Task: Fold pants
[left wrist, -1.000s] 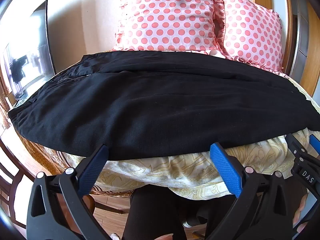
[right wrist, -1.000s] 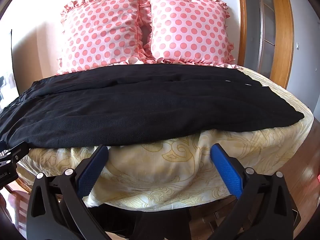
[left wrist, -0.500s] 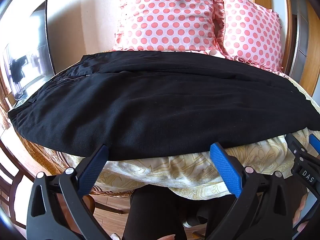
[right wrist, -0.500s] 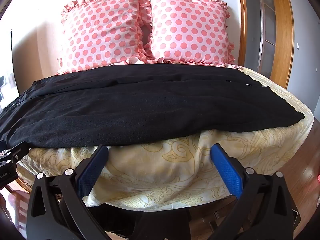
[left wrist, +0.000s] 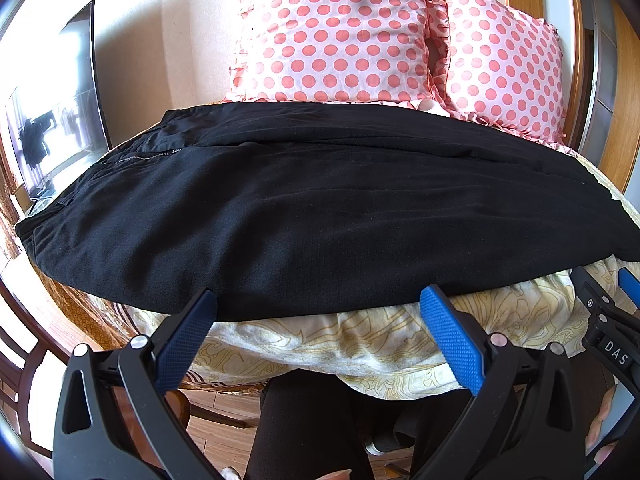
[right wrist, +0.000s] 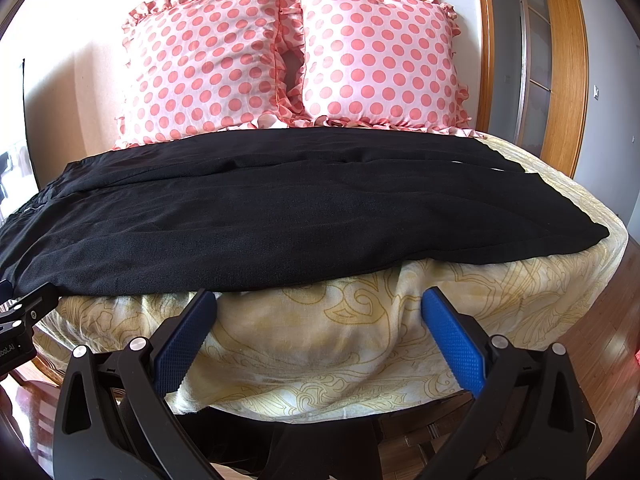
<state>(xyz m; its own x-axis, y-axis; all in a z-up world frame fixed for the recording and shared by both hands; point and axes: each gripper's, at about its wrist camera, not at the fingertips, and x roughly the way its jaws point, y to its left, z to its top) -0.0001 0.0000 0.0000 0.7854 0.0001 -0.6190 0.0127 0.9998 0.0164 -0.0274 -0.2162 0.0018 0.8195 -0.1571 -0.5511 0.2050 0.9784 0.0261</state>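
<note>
Black pants lie flat across a table covered by a cream patterned cloth, waist and zipper at the left, leg ends at the right. One leg is folded over the other. My left gripper hovers open at the near edge of the pants, nothing between its blue pads. Over the hanging cloth just below the pants' near edge, my right gripper is open and holds nothing. Its fingers also show at the right edge of the left wrist view.
Two pink polka-dot pillows lean on the wall behind the pants. A flat screen stands at the far left. A wooden door frame is at the right. The person's dark-clad legs and wooden chairs are below the table edge.
</note>
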